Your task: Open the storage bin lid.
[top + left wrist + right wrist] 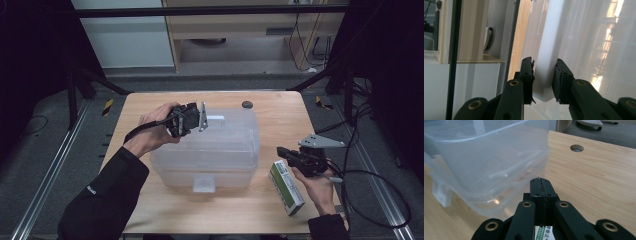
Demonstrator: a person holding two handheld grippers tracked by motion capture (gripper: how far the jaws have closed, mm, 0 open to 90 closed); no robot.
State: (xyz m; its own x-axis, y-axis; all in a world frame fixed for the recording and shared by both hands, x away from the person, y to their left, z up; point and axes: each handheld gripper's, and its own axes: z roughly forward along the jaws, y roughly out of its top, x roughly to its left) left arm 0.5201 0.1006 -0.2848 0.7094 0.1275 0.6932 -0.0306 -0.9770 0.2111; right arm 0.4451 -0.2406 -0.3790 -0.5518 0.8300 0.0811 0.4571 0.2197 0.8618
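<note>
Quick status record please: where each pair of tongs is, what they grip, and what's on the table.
left tongs: closed on the white latch at the far side of the plastic box
right tongs: shut, nothing between them, pointing toward the box's right side
carton: green and white, lying flat on the table beside the right hand
box lid: on, front latch down

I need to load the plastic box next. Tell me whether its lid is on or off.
On. The clear lid sits over the plastic box; the left gripper straddles its white latch.
</note>
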